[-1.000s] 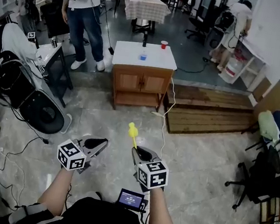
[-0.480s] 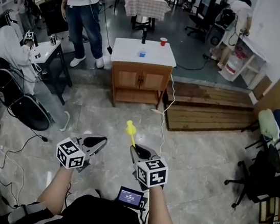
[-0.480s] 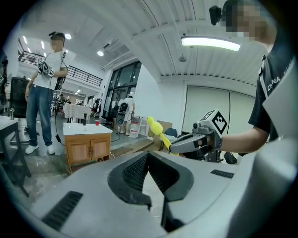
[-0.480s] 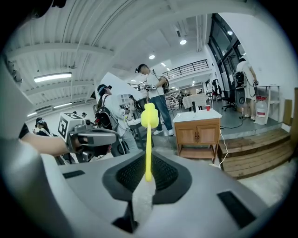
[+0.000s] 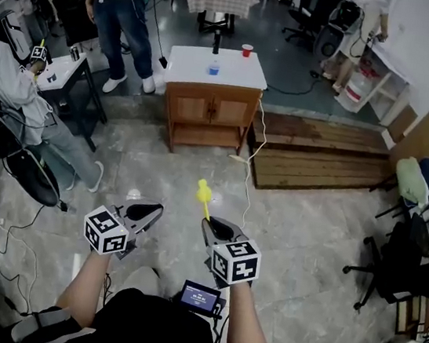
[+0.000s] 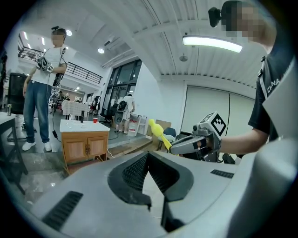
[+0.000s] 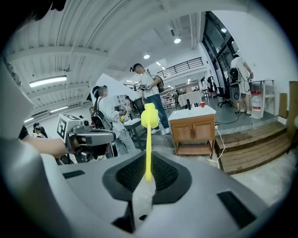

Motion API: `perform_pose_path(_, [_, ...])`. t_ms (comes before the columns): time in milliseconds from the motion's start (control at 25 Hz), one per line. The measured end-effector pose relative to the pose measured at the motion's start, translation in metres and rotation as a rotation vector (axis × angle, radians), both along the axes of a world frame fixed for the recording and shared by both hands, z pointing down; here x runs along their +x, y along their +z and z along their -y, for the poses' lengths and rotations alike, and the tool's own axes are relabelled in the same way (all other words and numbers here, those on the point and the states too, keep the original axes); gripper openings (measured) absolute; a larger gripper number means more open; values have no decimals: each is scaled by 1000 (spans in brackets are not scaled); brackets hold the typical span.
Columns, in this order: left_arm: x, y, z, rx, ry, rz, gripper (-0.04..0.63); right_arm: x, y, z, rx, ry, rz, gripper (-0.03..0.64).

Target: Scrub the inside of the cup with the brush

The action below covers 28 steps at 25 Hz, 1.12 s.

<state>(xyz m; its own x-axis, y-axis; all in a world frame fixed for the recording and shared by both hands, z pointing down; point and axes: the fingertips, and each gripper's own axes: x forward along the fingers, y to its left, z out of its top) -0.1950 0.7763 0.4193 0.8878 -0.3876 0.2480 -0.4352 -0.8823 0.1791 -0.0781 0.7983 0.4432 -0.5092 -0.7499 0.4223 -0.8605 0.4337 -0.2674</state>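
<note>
A red cup (image 5: 247,50) stands on the white top of a wooden cabinet (image 5: 212,107), far across the floor from both grippers. My right gripper (image 5: 214,226) is shut on the thin handle of a yellow brush (image 5: 204,194), whose soft head points up and forward. The right gripper view shows the brush (image 7: 148,139) rising from the shut jaws, with the cup (image 7: 202,104) small in the distance. My left gripper (image 5: 145,214) is held level beside the right one. Its jaws (image 6: 148,158) are shut with nothing between them. The cup (image 6: 95,120) is also far off in that view.
A blue item (image 5: 213,69) and a dark bottle (image 5: 216,44) share the cabinet top. Wooden pallets (image 5: 319,162) lie to its right, with a cable across the floor. A person sits at left (image 5: 4,90), another stands behind (image 5: 122,11). Chairs (image 5: 399,264) crowd the right.
Both grippers keep their pose and the brush stays gripped. The head view has shifted, so the cabinet sits slightly higher and further left in it.
</note>
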Motion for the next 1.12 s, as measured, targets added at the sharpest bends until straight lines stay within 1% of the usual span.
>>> perform_pose_path(160, [2, 9, 15, -27, -4, 3, 3, 3, 6, 12, -20, 10, 38, 41])
perform_pose_path(400, [11, 20, 60, -47, -2, -1, 3, 15, 17, 51, -48, 25, 30, 41])
perform_pose_path(720, [17, 25, 146, -73, 9, -24, 3, 23, 15, 139, -69, 33, -18, 41])
perform_pose_path(1120, [14, 21, 252, -70, 36, -47, 3, 21, 4, 244, -68, 61, -57, 41])
